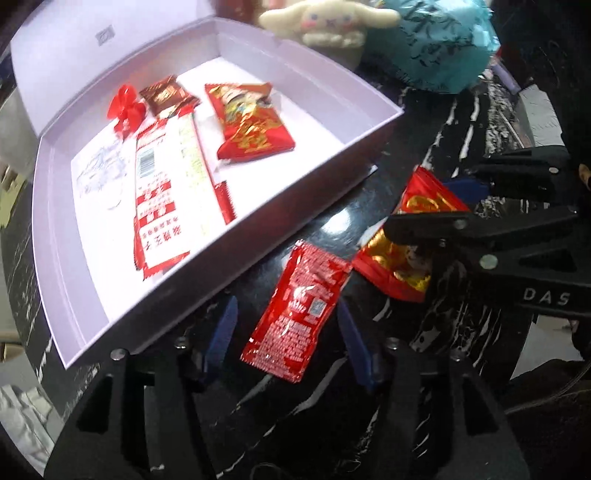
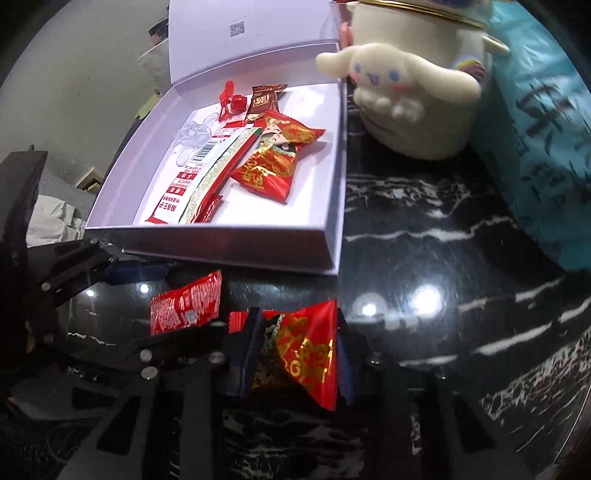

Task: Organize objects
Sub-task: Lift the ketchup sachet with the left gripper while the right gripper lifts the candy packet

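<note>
An open white box [image 1: 317,199] [image 2: 236,243] lies on the black marble table and holds a long red-and-white packet [image 1: 166,199] [image 2: 199,173], a red-gold snack packet [image 1: 251,122] [image 2: 277,158], a brown candy [image 1: 166,96] and a red bow [image 1: 125,109]. My left gripper [image 1: 288,321] is open around a small red sachet [image 1: 295,314] [image 2: 186,308] lying on the table. My right gripper [image 2: 295,354], seen from the side in the left wrist view [image 1: 439,214], has its fingers on both sides of a red-gold snack packet [image 2: 306,347] [image 1: 399,258].
A cream plush toy [image 1: 328,22] [image 2: 406,96] and a teal bag [image 1: 436,40] [image 2: 546,140] stand behind and to the right of the box. The box lid [image 2: 251,26] stands upright at the back.
</note>
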Demonstrator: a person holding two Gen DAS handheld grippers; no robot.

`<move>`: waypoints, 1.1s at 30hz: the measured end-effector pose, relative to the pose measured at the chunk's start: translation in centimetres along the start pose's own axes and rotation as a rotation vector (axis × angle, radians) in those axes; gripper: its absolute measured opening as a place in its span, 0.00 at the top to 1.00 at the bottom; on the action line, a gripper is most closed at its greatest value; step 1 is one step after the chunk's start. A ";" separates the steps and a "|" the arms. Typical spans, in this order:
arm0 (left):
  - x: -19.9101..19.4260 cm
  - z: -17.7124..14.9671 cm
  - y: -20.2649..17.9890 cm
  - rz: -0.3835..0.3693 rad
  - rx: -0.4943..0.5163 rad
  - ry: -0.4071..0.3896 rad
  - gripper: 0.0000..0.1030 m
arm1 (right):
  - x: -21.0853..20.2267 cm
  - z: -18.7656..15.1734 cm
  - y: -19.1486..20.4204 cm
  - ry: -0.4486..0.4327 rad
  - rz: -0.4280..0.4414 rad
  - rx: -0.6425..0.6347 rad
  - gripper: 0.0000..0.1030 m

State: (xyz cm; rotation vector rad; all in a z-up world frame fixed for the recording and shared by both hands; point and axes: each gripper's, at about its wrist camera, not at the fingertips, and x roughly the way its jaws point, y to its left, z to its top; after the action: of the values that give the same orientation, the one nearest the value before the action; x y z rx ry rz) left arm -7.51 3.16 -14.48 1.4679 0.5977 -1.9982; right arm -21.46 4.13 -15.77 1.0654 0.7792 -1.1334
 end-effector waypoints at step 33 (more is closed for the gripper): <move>-4.4 -1.5 0.8 -0.045 -0.119 -0.036 0.72 | -5.2 -3.2 3.7 -0.060 0.113 -0.007 0.86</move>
State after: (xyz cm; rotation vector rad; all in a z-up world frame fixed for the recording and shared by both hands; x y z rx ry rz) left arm -4.93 4.36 -10.74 1.3562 0.7268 -1.9834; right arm -19.24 9.06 -11.09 1.0523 0.6674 -1.0611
